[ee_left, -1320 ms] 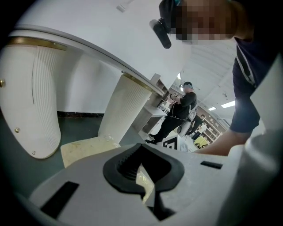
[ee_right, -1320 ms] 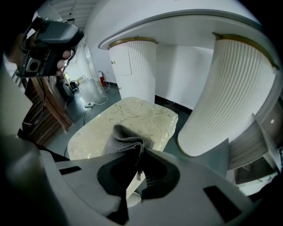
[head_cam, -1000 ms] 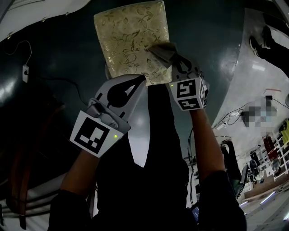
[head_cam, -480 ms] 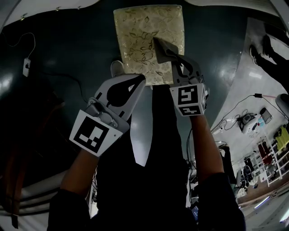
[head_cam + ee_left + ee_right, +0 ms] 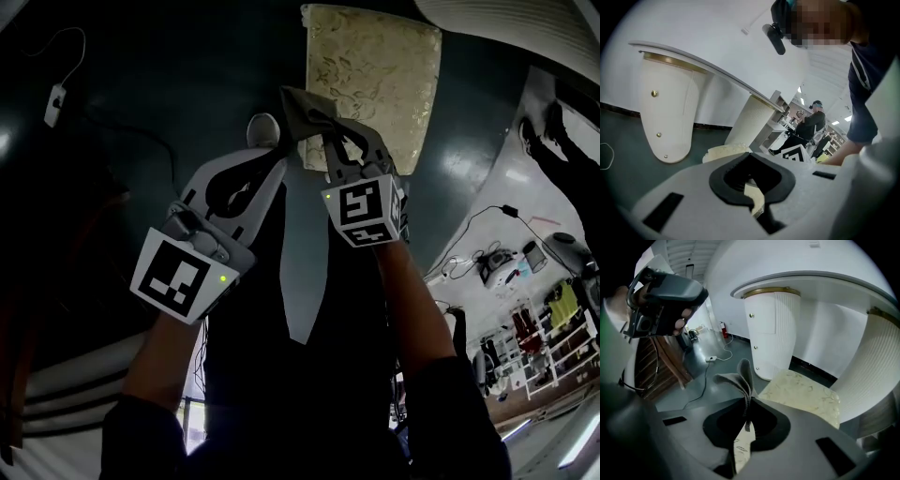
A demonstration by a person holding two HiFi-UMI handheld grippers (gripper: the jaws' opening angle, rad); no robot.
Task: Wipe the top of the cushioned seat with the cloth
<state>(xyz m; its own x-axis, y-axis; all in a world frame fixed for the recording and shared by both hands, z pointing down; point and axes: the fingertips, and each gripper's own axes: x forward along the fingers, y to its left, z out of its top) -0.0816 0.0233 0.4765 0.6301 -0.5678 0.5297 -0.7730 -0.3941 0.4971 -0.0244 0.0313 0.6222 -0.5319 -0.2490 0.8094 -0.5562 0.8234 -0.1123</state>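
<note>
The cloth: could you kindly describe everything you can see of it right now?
The cloth is a grey, felt-like rag, crumpled into soft folds. The right gripper is shut on one bunched edge, and the rest fans out beyond the jaws. It is held in the air at the near left corner of the cushioned seat, apparently not touching it.

The dark green floor carries the cushioned seat, and a thin cable with a small white box lies well apart from it.
</note>
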